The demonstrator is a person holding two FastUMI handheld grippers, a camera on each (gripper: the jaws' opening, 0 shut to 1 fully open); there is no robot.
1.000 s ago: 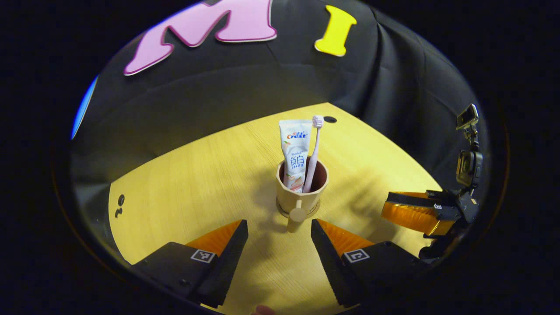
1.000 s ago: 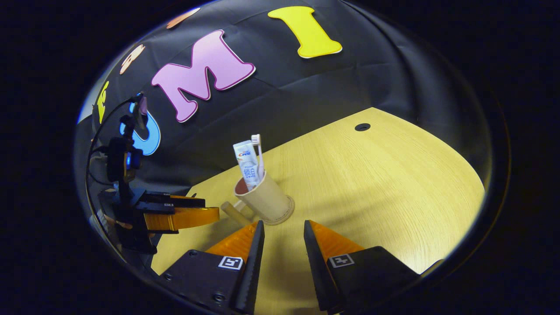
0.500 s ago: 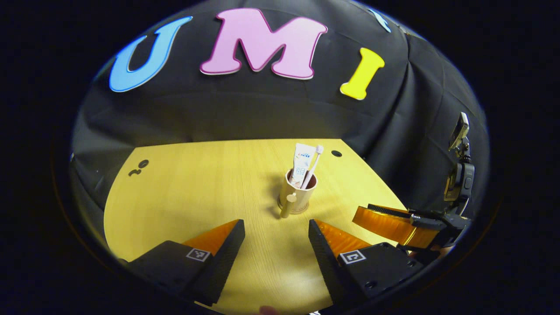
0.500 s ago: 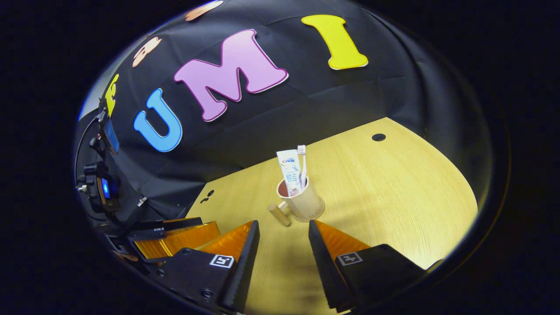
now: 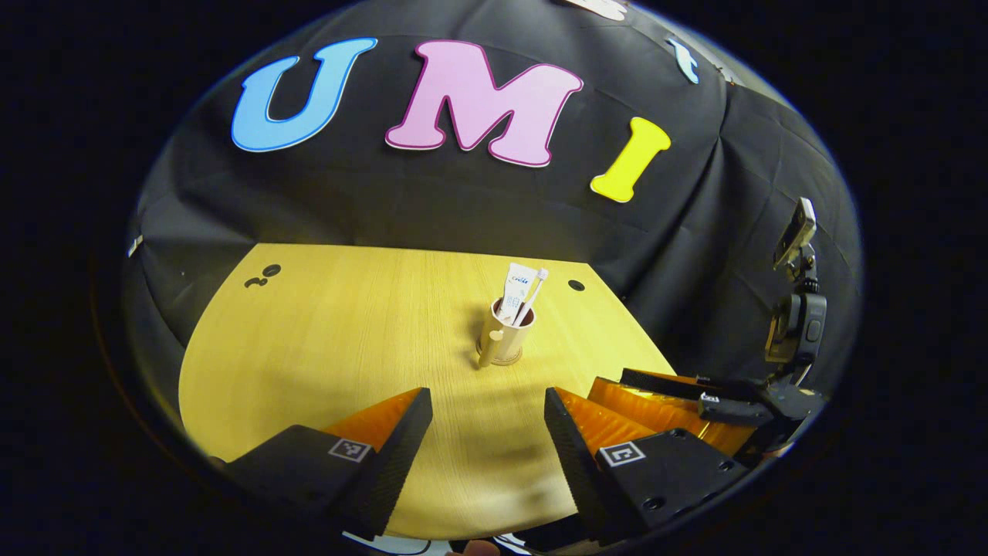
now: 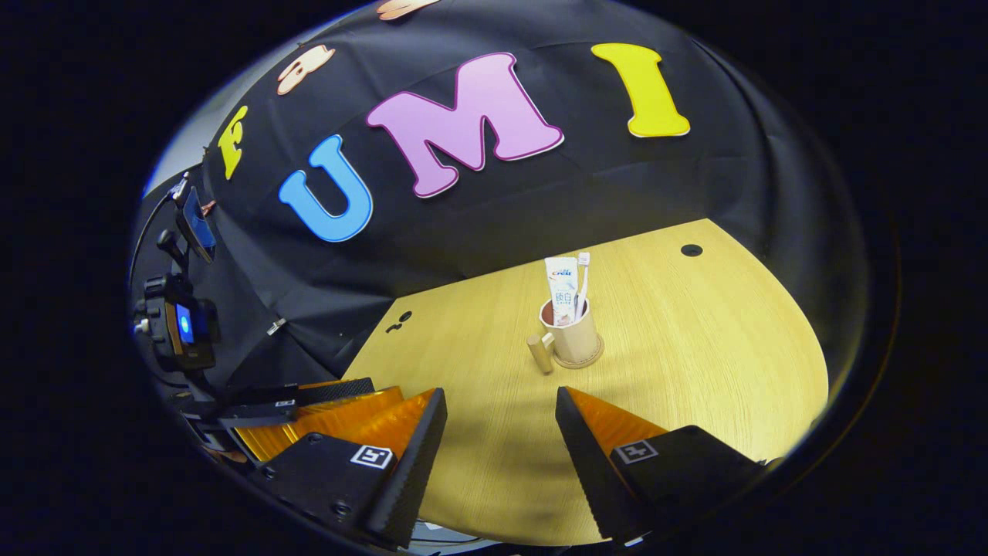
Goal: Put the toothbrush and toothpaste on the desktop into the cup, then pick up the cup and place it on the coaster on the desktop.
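We held the left gripper [image 5: 486,421] and right gripper [image 6: 498,421] wide and empty, near the desk's edge, judging the far cup [image 5: 505,338] on its coaster [image 6: 580,361] light, rigid, top-heavy, best taken by its handle [image 5: 486,357].

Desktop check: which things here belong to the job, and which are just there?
Job things:
cup, standing on the coaster
toothpaste, upright in the cup
toothbrush, upright in the cup
left hand-held gripper, open
right hand-held gripper, open

Just there:
desktop
cable hole in the desktop
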